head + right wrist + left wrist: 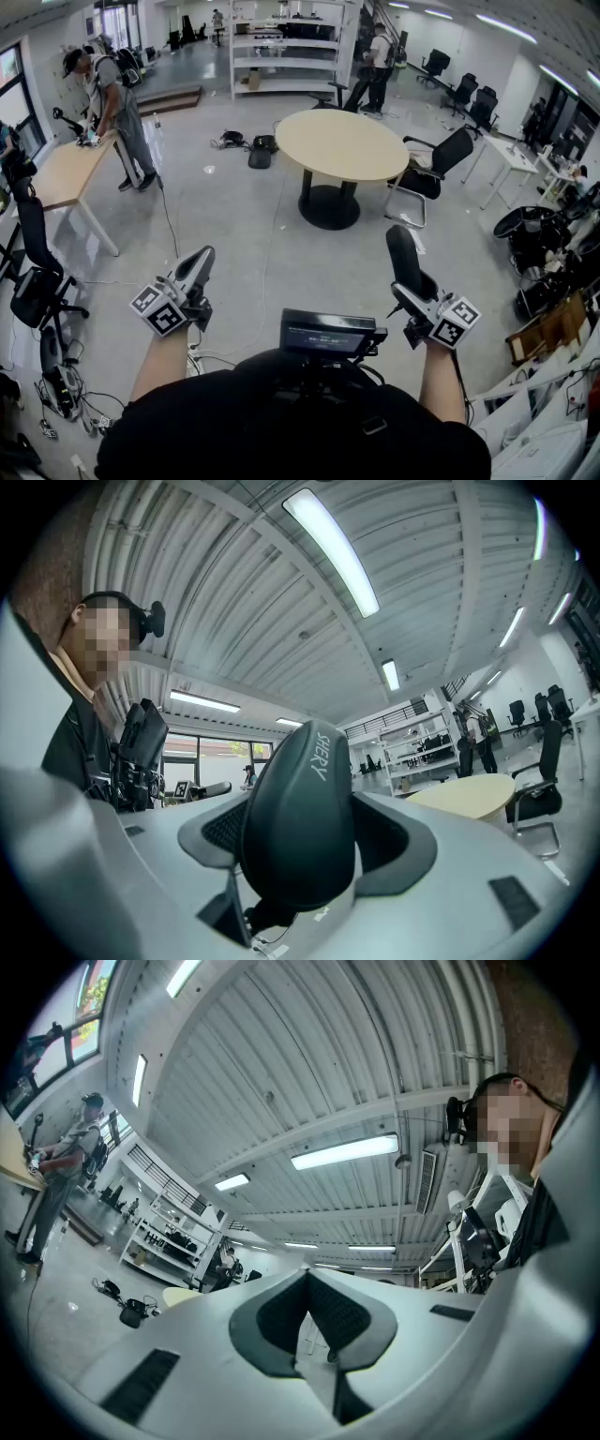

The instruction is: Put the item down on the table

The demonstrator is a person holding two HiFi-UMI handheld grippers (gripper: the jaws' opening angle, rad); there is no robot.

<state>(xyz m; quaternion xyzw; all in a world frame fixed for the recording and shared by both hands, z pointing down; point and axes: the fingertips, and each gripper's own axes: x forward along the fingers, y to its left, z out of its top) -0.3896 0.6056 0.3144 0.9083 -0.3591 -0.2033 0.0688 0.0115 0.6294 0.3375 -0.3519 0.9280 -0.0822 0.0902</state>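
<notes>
Right claw [309, 841]: closed on a black item [298, 799], a rounded, smooth-bodied piece with pale lettering along its upper edge. The pads press on both its flanks and the jaws stand wide apart around it. The item stands roughly upright between the jaws and rises above them.

Left claw [307, 1283]: jaws brought together at the tips, nothing between them. It points upward at a slant.

In the head view both claws are held out in front of the person, left [195, 267] and right [417, 298], level with each other and well apart, above the grey floor [272, 253]. A small black screen unit [328, 335] sits at the person's chest between them.

The item [405, 258] is in the air, clear of any surface. The round table [342, 145] stands well ahead of it across open floor. A black chair [436, 164] is just beside that table on the right. White shelving [281, 47] stands behind. At far left a person [108, 94] bends over a wooden table [66, 169].
</notes>
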